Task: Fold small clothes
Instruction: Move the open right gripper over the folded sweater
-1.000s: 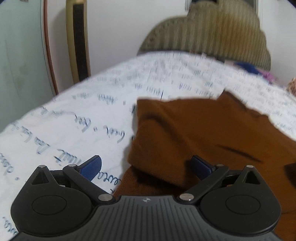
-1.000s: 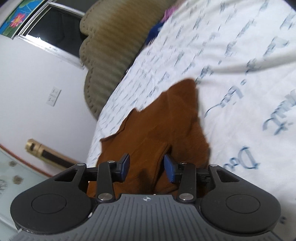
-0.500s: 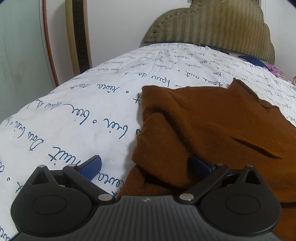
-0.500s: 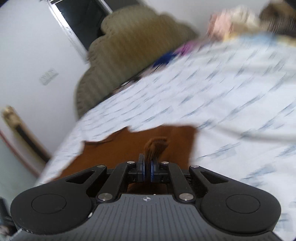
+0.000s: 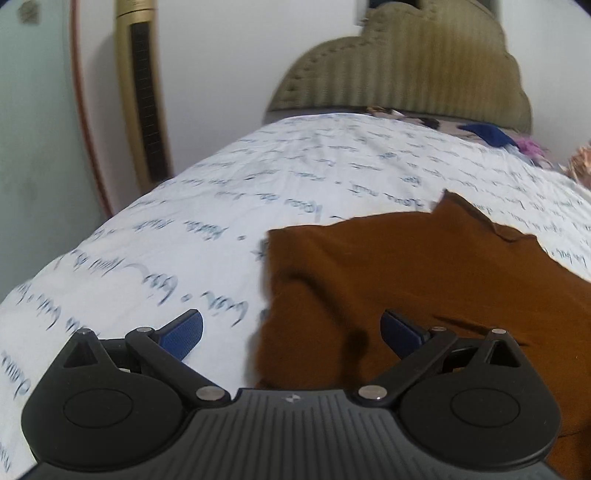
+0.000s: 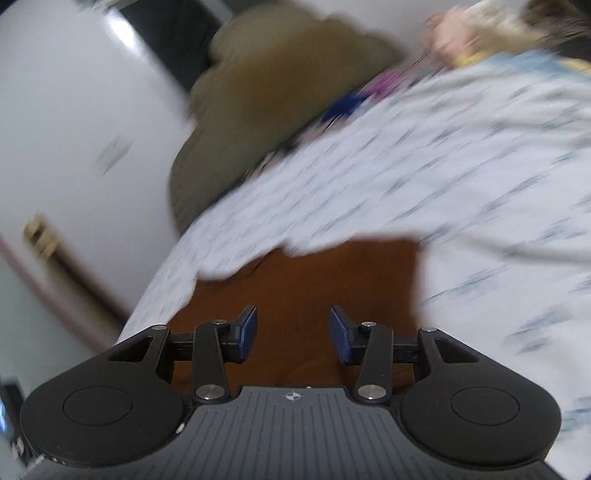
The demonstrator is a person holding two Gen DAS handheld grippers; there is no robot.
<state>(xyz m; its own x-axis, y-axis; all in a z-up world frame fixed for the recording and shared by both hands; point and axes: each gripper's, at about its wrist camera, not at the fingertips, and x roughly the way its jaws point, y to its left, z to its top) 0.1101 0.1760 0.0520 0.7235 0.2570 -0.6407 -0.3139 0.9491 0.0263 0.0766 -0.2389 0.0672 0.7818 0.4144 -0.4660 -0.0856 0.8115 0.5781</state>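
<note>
A rust-brown garment (image 5: 424, 280) lies partly folded on the bed.

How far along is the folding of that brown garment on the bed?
Partly done: the brown garment already has its left side folded over itself. Neither gripper holds it; the right gripper is opening above it, the left gripper is wide open. Further folds remain.

We see the right wrist view smeared by motion: the bed sheet's (image 6: 461, 177) print is unreadable, and the heap (image 6: 491, 33) at the far corner stays shapeless. The brown garment (image 5: 424, 280) runs off the left wrist view's right edge, and its near hem hides behind the left claw (image 5: 291, 332).
</note>
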